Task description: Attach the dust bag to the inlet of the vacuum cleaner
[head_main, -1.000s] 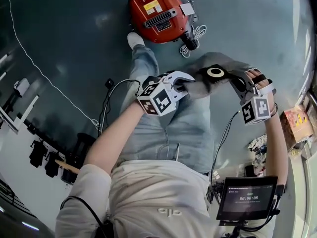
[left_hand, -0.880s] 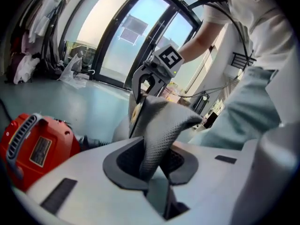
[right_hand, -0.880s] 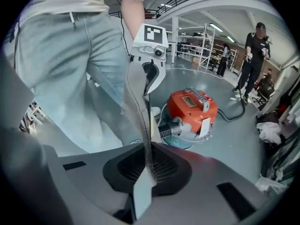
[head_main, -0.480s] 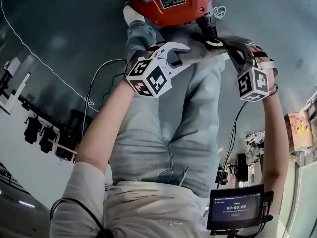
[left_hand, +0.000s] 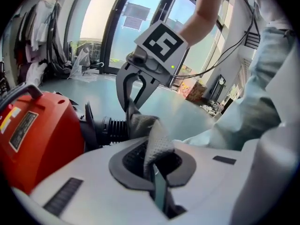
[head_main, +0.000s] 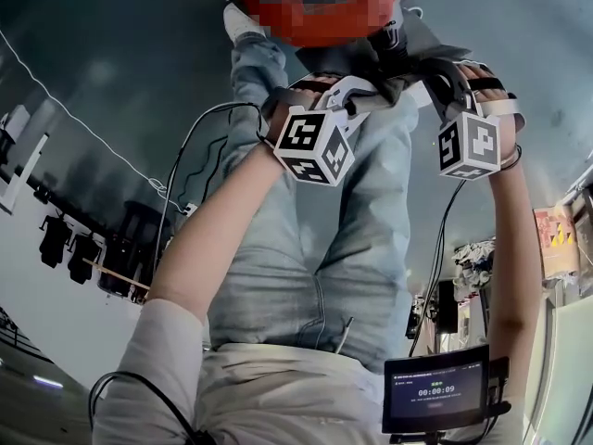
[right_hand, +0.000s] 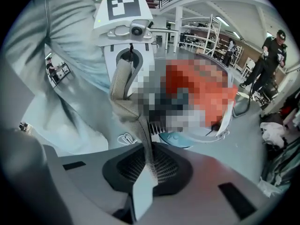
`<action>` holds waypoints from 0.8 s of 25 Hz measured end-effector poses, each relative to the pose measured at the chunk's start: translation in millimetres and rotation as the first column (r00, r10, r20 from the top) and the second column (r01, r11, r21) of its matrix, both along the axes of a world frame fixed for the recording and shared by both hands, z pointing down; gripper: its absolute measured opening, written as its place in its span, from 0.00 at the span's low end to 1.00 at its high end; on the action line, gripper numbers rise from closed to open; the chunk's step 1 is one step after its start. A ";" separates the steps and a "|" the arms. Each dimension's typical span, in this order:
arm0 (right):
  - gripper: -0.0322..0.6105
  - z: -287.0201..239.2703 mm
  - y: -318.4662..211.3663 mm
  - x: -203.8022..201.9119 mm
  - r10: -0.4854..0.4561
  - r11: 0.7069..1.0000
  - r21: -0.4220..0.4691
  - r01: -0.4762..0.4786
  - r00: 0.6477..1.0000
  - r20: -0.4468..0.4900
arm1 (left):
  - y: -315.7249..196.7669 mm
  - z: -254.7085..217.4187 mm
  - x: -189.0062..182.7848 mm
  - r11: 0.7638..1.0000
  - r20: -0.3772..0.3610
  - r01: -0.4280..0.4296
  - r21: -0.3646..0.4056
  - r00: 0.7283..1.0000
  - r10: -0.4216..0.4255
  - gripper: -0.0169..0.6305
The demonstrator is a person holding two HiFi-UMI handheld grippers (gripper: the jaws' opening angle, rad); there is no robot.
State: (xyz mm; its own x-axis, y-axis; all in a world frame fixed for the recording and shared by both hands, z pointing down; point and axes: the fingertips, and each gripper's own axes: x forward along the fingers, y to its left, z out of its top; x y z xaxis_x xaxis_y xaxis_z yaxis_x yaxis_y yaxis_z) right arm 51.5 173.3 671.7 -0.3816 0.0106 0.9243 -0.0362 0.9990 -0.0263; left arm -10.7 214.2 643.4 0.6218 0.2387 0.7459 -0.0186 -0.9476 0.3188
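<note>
Where the head view looks down, the left tool [head_main: 359,89] and right tool [head_main: 435,74] carry the grey dust bag [head_main: 408,44] stretched between them. In the left gripper view, that tool's jaws are pressed together on a fold of the bag's mesh, beside the red vacuum cleaner [left_hand: 33,135] and its black ribbed inlet [left_hand: 110,125]. In the right gripper view, the jaws pinch another fold. The cloth looks soft, light and floppy, so grips near its mouth should steer it best.

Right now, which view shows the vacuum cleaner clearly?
Left gripper view: the red vacuum cleaner and its black ribbed hose are sharp, just bent by the wide-angle lens. Head view: a mosaic patch covers most of it at the top edge. Right gripper view: mosaic hides it too; the dust bag is sharp.
</note>
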 end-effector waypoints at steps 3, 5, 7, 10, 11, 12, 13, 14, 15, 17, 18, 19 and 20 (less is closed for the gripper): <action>0.10 11.6 3.5 9.7 0.067 0.998 0.001 -0.067 0.998 -0.020 | -10.6 -16.9 1.8 0.999 -0.002 0.040 0.025 0.999 -0.040 0.05; 0.10 18.5 4.9 9.9 0.135 0.991 0.000 -0.135 0.991 -0.019 | -20.4 -29.8 -0.2 0.998 0.003 0.055 0.035 0.998 -0.055 0.05; 0.10 22.3 2.0 5.9 0.174 0.985 0.009 -0.174 0.984 -0.029 | -26.9 -36.0 -1.2 0.998 0.005 0.027 0.062 1.000 -0.027 0.05; 0.10 18.4 -1.6 4.6 0.163 0.987 0.012 -0.163 0.984 -0.073 | -34.7 -24.3 -10.1 0.995 0.006 0.030 0.095 1.000 -0.030 0.05; 0.10 14.4 -1.2 4.0 0.145 0.989 0.015 -0.144 0.985 -0.093 | -35.7 -15.4 -15.6 0.995 0.009 0.054 0.088 0.998 -0.055 0.05; 0.10 9.9 -0.7 2.2 0.124 0.992 0.022 -0.122 0.986 -0.113 | -34.6 -5.2 -21.6 0.994 0.014 0.077 0.073 0.997 -0.078 0.05; 0.10 5.5 -0.2 -0.2 0.102 0.995 0.032 -0.099 0.986 -0.132 | -31.5 5.1 -27.2 0.994 0.022 0.096 0.051 0.995 -0.097 0.05; 0.10 2.5 0.3 -2.3 0.083 0.996 0.041 -0.077 0.985 -0.149 | -27.6 13.3 -31.2 0.993 0.030 0.112 0.026 0.993 -0.113 0.05; 0.10 1.9 0.5 -2.8 0.074 0.997 0.046 -0.068 0.984 -0.161 | -24.9 17.3 -32.8 0.992 0.038 0.127 0.003 0.991 -0.127 0.05; 0.10 8.1 0.3 2.2 0.111 0.994 0.023 -0.109 0.982 -0.152 | -28.0 7.3 -28.8 0.990 0.043 0.143 -0.004 0.989 -0.143 0.05; 0.10 12.9 0.2 6.0 0.152 0.988 -0.007 -0.154 0.980 -0.131 | -32.0 -5.2 -23.9 0.990 0.041 0.142 0.010 0.989 -0.142 0.05; 0.10 17.4 -0.1 9.0 0.197 0.978 -0.043 -0.202 0.975 -0.107 | -35.5 -18.6 -17.6 0.990 0.037 0.136 0.026 0.990 -0.137 0.05; 0.10 21.2 -0.9 11.2 0.233 0.968 -0.075 -0.240 0.968 -0.091 | -37.4 -29.2 -11.1 0.991 0.034 0.127 0.042 0.991 -0.129 0.05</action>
